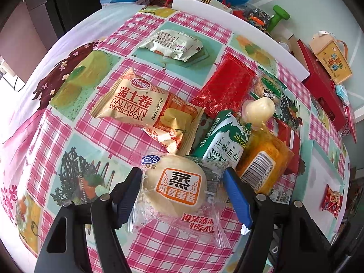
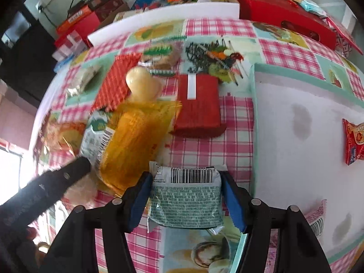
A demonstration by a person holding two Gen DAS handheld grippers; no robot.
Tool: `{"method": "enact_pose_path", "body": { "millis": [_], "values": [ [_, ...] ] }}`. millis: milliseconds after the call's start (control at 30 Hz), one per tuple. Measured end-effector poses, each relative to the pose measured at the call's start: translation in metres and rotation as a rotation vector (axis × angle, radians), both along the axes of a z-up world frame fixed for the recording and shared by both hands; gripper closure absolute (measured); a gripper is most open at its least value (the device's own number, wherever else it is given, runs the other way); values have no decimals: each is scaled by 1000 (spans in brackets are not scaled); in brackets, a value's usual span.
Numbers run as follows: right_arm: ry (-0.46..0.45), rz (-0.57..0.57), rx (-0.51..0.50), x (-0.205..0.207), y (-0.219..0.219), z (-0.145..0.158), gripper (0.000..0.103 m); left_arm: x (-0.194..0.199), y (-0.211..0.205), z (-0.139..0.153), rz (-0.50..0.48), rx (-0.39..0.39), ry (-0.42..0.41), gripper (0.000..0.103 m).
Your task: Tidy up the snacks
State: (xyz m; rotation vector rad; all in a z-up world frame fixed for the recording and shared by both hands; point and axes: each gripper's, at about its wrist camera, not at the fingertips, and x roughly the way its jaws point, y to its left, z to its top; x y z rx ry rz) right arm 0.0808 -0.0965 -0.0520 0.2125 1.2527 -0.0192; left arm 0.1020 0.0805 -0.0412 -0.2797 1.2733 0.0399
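My left gripper (image 1: 182, 175) points down at the checked tablecloth, its pads pressed on both sides of a clear-wrapped steamed cake packet (image 1: 175, 188). My right gripper (image 2: 186, 177) is shut on a grey-green snack packet (image 2: 186, 195) with a barcode along its top edge. Just beyond the cake lies a heap: a Swiss roll packet (image 1: 145, 107), a green biscuit packet (image 1: 223, 141), an orange packet (image 1: 261, 157) with a cream-coloured top, and a red foil packet (image 1: 225, 86). One left finger (image 2: 68, 173) shows blurred in the right wrist view, beside the orange packet (image 2: 134, 141).
A white tray (image 2: 295, 159) with a mint rim lies to the right and holds a small red packet (image 2: 352, 141). A pale packet (image 1: 173, 43) lies alone farther back. Another red packet (image 2: 198, 104) lies mid-table. Red boxes (image 2: 284, 18) and clutter line the far edge.
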Motion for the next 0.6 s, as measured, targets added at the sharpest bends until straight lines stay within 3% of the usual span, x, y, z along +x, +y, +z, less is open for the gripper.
{"method": "enact_pose_path", "body": {
  "millis": [267, 600],
  "values": [
    [-27, 14, -34, -2, 5, -2, 38, 2, -4, -1, -5, 14, -3, 29],
    [-37, 28, -35, -3, 5, 6, 49, 4, -11, 4, -16, 46, -21, 38]
  ]
}}
